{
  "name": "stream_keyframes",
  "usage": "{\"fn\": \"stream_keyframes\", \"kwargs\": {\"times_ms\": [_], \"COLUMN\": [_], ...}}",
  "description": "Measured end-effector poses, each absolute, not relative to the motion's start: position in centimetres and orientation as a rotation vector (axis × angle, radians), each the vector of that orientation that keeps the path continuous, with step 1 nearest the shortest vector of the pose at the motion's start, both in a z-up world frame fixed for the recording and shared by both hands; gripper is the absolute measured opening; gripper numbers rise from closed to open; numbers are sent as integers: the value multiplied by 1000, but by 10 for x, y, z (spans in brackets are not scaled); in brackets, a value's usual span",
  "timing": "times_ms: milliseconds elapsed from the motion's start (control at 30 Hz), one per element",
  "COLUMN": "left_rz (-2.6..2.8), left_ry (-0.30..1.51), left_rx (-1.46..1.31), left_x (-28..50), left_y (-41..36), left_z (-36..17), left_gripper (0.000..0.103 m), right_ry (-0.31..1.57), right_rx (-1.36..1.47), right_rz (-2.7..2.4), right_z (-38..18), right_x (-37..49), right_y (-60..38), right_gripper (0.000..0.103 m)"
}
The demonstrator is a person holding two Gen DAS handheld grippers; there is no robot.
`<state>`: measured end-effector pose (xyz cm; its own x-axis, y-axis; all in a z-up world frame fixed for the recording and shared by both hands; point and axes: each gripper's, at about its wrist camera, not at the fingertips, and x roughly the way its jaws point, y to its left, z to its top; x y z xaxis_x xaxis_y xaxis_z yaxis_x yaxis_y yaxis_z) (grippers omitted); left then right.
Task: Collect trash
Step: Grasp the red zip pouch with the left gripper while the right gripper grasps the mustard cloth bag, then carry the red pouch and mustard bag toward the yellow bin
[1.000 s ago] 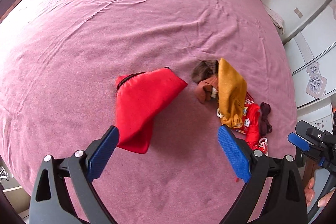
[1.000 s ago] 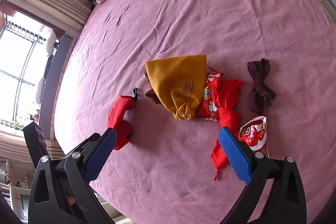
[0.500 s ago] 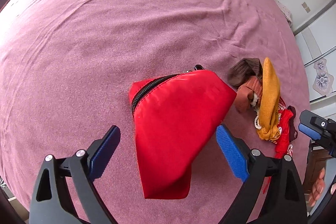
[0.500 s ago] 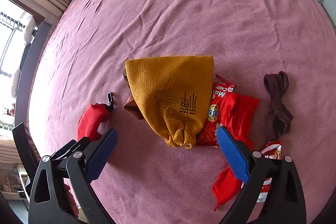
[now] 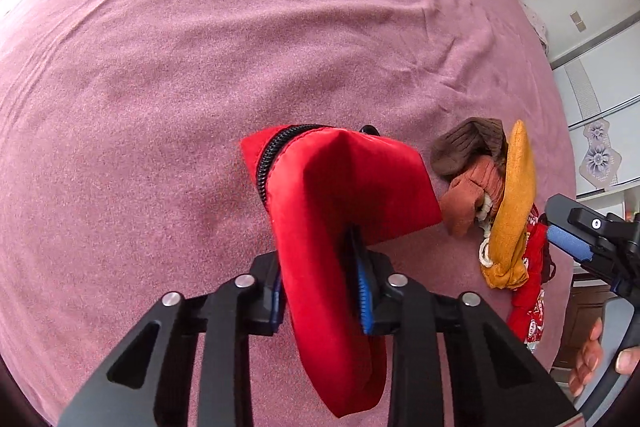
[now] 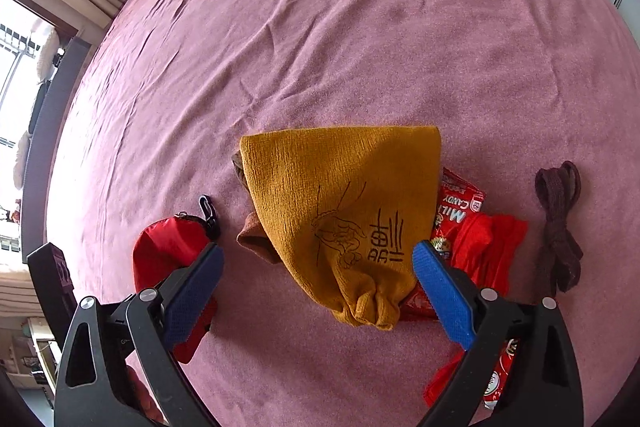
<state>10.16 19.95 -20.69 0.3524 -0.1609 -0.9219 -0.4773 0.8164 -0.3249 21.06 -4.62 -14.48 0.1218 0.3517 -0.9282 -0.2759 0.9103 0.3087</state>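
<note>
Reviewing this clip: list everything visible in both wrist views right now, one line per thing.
Zippered fabric pouch: 1, red, on bedspread, pinched by the closing left gripper.
Drawstring cloth bag: 1, mustard, mid-bed.
Socks: 2, brown and rust, under the bag.
Candy wrappers: at least 2, red, right of the bag.
Cloth: 1, red, on the wrappers.
Knotted lace: 1, dark brown, far right.
Bedspread: 1, mauve.
Left gripper: blue pads, gripping.
Right gripper: open, above the bag.

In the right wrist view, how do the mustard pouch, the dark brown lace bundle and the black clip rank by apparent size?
1. mustard pouch, clearly largest, though nearest the camera
2. dark brown lace bundle
3. black clip, smallest
</note>
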Motion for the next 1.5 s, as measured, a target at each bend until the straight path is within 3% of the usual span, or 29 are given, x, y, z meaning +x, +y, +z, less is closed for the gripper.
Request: {"fn": "stream_keyframes", "kwargs": {"times_ms": [233,433,500,600,767,1067,1500], "left_rz": [194,196,198,182,140,45,-182], "left_ry": [1177,1155,1149,1131,1093,1020,1039], "left_rx": [-685,-725,-745,-765,-763,-755,-549], "left_x": [105,101,99,96,94,98,123], "left_y": [199,194,192,184,162,113,-37], "left_z": [-196,-188,-184,-175,-147,-84,-18], "left_gripper": [17,15,15,15,15,15,15], "right_ry": [1430,1410,1402,1388,1352,1264,1169], "right_rx": [20,49,89,112,212,403,525], "right_rz": [414,443,482,510,573,662,579], "right_z": [-171,-165,-158,-147,-122,-59,-6], "right_x": [225,228,228,225,220,204,164], "right_y": [-27,-34,-40,-50,-77,-147,-310], "right_gripper": [72,49,34,28,22,22,22]}}
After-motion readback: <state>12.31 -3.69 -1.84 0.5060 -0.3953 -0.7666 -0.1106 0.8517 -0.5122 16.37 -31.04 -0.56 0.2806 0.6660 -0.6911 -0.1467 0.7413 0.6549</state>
